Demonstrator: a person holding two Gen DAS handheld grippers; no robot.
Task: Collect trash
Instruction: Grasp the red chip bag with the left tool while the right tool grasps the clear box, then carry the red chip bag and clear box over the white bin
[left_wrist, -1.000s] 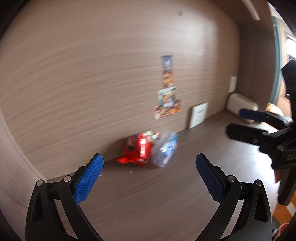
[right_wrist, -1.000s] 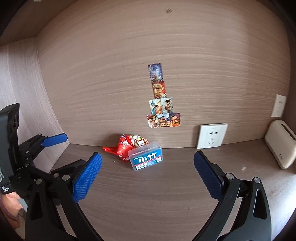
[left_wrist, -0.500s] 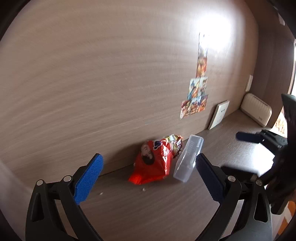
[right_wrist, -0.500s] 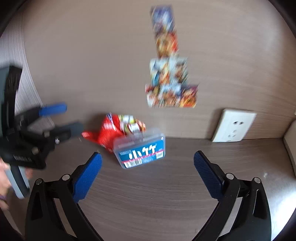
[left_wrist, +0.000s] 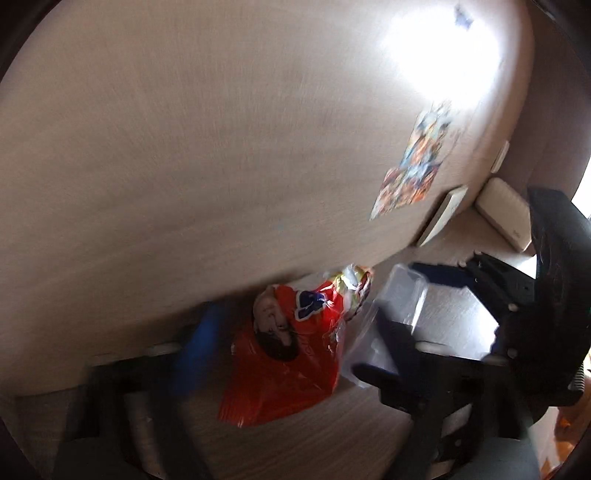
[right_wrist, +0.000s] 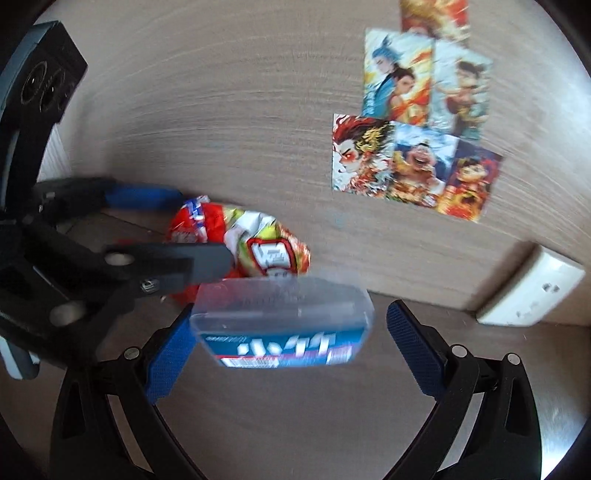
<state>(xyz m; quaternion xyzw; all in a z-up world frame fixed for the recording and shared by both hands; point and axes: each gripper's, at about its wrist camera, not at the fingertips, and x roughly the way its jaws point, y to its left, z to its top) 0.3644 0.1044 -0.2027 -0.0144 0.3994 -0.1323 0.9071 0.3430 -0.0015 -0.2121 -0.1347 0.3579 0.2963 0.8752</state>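
Note:
A crumpled red snack wrapper (left_wrist: 291, 343) lies on the wooden desk against the back wall; it also shows in the right wrist view (right_wrist: 258, 247). A clear plastic box with a blue label (right_wrist: 284, 325) lies just in front of it, and shows in the left wrist view (left_wrist: 391, 314). My left gripper (left_wrist: 295, 339) is open, its fingers on either side of the wrapper, blurred by motion. My right gripper (right_wrist: 284, 350) is open, its fingers on either side of the clear box.
Colourful stickers (right_wrist: 417, 125) are stuck on the wood wall. A white wall socket (right_wrist: 532, 291) sits at the wall's foot to the right. A beige box (left_wrist: 506, 214) lies at the desk's far right.
Both grippers have moved forward and down to the trash. The left one now straddles the red wrapper, the right one straddles the clear box. Both stay open.

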